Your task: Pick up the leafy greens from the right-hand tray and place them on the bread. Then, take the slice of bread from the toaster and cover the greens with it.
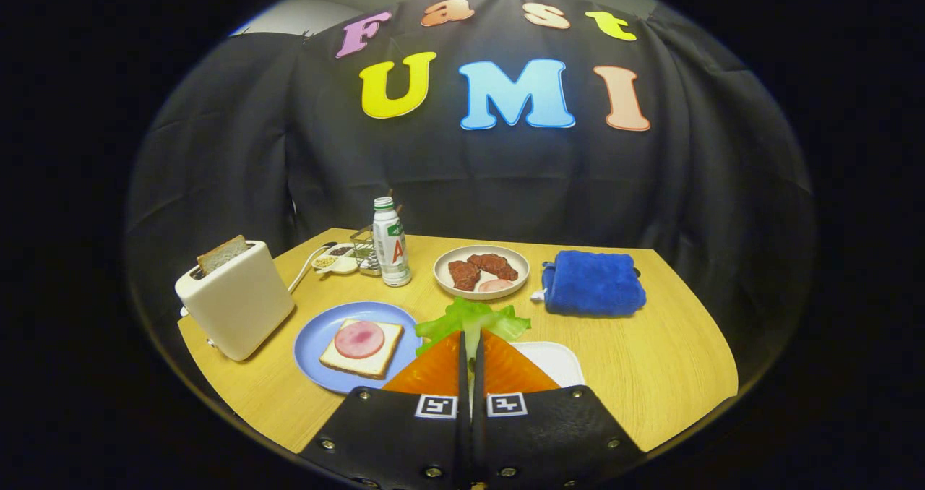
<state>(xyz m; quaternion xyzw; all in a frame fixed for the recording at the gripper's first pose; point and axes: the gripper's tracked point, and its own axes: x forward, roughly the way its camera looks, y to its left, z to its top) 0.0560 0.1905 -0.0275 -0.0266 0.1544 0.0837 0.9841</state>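
Gripping: fingers (470,345) pinched nearly together on the leafy greens (473,319), leaves fanning out just past the tips
Greens position: lifted above the near edge of the white tray (560,360), between tray and blue plate; contact with the tray can't be judged
White tray: just ahead-right of the fingers, mostly hidden behind them, visible part bare
Blue plate (318,334): left of the fingers, holds one bread slice (361,349) lying flat with a round pink ham slice (359,339) on top
Toaster (235,298): cream, at the left end of the worktop (650,360), second bread slice (222,253) standing up out of the slot
Round beige plate (442,273): beyond the greens, holds two dark reddish meat pieces (480,269) and one pale pink piece at its near edge
Small dishes (336,257): behind the bottle, hold grains or seeds, too small to sort out
Bottle (391,244): white, green cap, upright beside the beige plate; label shows a big red "A", rest unreadable
Blue towel (594,282): folded, right of the beige plate, on the worktop
Fingers markings: two square black-and-white tags near their base
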